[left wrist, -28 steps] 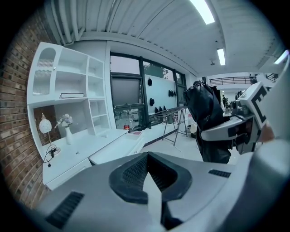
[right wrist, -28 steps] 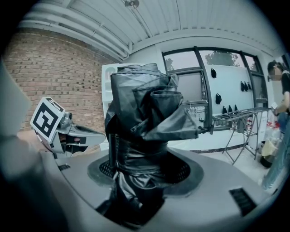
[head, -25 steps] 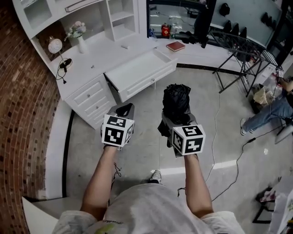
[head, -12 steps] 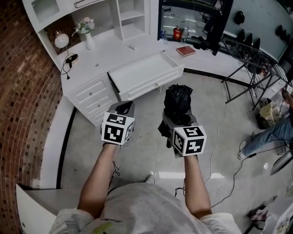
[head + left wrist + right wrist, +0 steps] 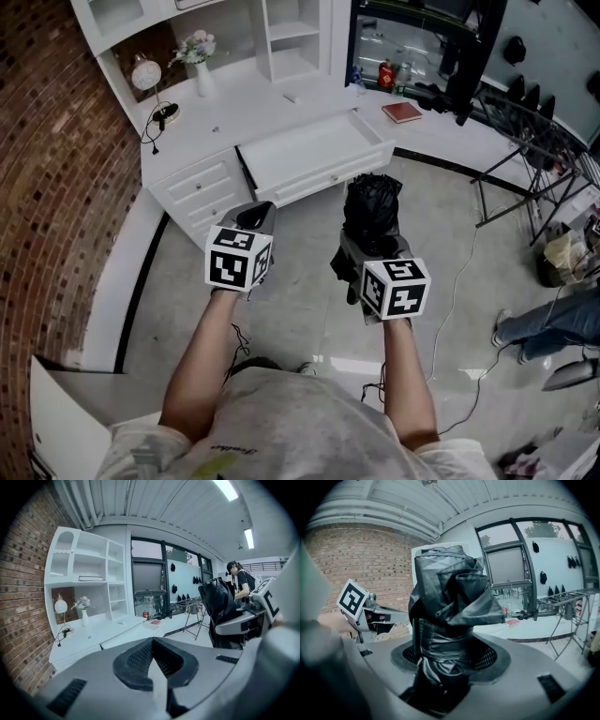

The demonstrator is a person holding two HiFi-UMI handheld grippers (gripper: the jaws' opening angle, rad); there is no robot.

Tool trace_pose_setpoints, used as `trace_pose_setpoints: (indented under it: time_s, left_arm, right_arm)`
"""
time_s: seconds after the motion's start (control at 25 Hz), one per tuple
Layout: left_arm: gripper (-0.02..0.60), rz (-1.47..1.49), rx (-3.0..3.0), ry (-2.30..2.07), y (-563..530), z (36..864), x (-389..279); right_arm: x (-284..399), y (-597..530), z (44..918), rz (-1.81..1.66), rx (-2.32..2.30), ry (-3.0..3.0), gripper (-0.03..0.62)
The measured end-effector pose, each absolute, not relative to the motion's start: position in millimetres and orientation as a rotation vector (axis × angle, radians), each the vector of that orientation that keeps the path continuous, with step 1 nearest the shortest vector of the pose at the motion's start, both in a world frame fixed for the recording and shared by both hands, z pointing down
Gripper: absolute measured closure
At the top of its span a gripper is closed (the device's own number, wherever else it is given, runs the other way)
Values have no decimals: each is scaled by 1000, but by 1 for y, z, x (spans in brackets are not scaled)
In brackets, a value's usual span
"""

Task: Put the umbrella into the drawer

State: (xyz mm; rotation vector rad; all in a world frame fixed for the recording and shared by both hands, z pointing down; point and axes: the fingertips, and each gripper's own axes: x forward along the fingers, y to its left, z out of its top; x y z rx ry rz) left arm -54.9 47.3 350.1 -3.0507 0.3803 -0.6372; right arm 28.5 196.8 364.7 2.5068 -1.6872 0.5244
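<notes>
Head view: my left tongs (image 5: 255, 217) are at 9 o'clock from my right tongs (image 5: 367, 248). The right tongs are clamped on the folded black umbrella (image 5: 371, 204), which points toward 12 o'clock. The open drawer (image 5: 314, 155) of the white surface (image 5: 234, 112) lies at 11 o'clock from the umbrella, apart from it.

Left gripper view: my left tongs are together, with nothing between them.

Right gripper view: the umbrella fills the gap, and both sides press on its wrapped middle.

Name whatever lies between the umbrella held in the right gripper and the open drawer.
Nothing stands between them. In the head view, only a bare strip of grey floor separates the umbrella from the drawer.
</notes>
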Motion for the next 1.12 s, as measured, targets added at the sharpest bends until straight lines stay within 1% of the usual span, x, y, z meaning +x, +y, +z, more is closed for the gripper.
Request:
trace_pose_setpoints:
  time_s: [0.24,0.68,1.12]
  left_arm:
    - [584,-603,-3061,397,41,350,-57]
    - [584,-702,-3013,411,25,379,-59]
    - [584,-705,-3043,462,-29,394,-42]
  right_arm:
    - [29,193,366,517,2477,-1710,336]
    - [37,169,377,499,2429,-1765,336]
    - [61,118,390,526,2404,-1770,336]
